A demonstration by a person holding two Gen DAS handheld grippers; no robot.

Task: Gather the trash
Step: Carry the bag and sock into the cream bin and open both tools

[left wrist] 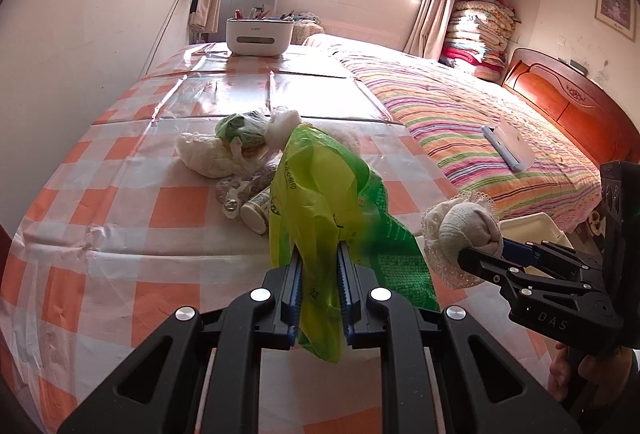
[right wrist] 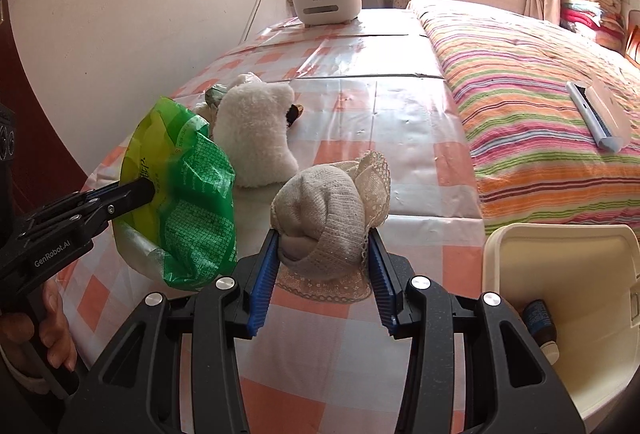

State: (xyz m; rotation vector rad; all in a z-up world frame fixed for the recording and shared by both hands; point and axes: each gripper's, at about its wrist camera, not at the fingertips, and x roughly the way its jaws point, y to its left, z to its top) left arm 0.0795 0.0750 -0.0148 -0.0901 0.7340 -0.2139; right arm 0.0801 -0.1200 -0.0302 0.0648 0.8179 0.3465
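We grip a green bag in our left gripper and a rolled sock in our right gripper. The bin holds perhaps one bottle; wrappers remain on the table.

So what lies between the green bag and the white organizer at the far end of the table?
In the left wrist view, a trash pile lies just past the green bag; beyond it the checked tablecloth runs bare to the white organizer.
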